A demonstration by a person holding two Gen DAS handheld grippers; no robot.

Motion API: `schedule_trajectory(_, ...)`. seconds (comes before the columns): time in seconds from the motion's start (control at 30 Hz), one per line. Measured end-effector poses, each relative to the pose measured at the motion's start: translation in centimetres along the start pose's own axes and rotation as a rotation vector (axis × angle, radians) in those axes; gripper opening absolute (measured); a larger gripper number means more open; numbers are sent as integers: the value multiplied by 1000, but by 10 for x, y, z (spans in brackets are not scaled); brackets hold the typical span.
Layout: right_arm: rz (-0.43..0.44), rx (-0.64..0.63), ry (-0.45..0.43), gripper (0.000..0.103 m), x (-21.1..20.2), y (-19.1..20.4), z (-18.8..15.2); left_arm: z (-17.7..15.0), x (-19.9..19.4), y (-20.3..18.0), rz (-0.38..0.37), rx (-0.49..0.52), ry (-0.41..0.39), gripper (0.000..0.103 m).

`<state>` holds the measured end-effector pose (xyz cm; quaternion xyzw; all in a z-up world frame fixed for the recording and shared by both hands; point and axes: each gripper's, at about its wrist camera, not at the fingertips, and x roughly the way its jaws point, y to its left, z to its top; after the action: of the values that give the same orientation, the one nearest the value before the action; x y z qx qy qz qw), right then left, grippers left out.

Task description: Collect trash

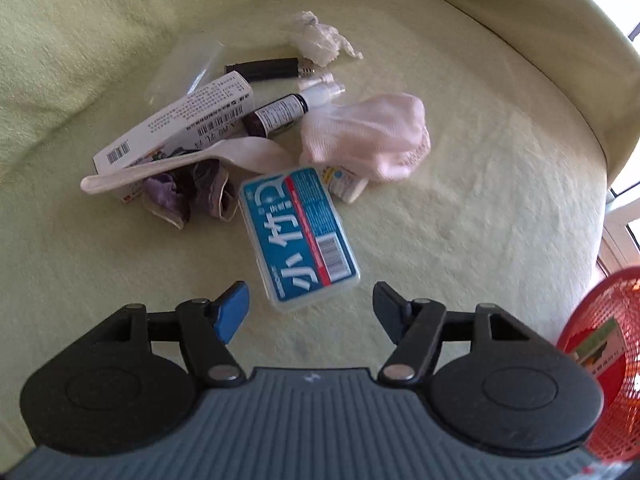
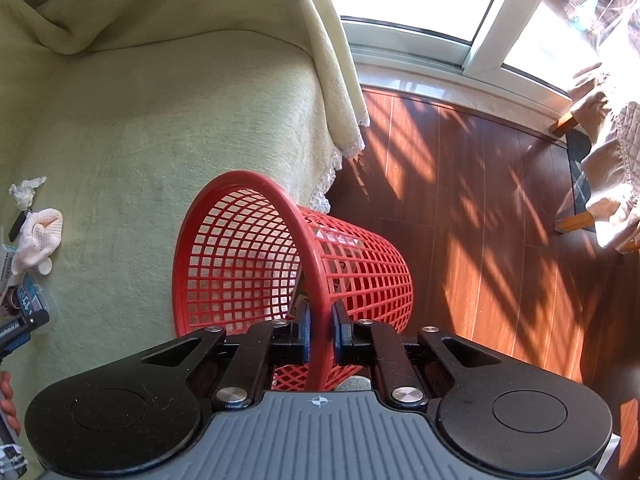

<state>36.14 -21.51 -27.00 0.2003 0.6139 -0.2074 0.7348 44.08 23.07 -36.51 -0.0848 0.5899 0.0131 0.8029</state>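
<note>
In the left wrist view a pile of litter lies on the pale green sofa cover: a blue-labelled clear plastic box [image 1: 299,238], a white carton [image 1: 176,128], a white plastic spoon [image 1: 168,166], a dark spray bottle [image 1: 280,114], a black lighter [image 1: 266,69], crumpled tissue [image 1: 320,38], a pink sock [image 1: 368,136] and purple cloth [image 1: 188,196]. My left gripper [image 1: 310,314] is open just in front of the blue box, touching nothing. My right gripper [image 2: 320,336] is shut on the rim of the tilted red mesh basket [image 2: 248,256], held beside the sofa edge.
The basket [image 1: 600,352] shows at the right edge of the left wrist view with a carton inside. Wooden floor [image 2: 480,200] and a sliding glass door [image 2: 440,8] lie right of the sofa. A draped chair [image 2: 600,152] stands far right.
</note>
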Motion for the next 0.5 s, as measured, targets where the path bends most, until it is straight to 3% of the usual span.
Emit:
schedule_trajectory(0.13,-8,-3,-5,7,1,3,-1,14,18,1,15,-64,19,66)
schedule_trajectory(0.23,-11,0,-3,7,1,3,-1,17,27,4,18,-97,30,58)
schedule_trajectory(0.5,-11,-3,0,7,2,3,-1,-6,13,6,17,-28,47,57)
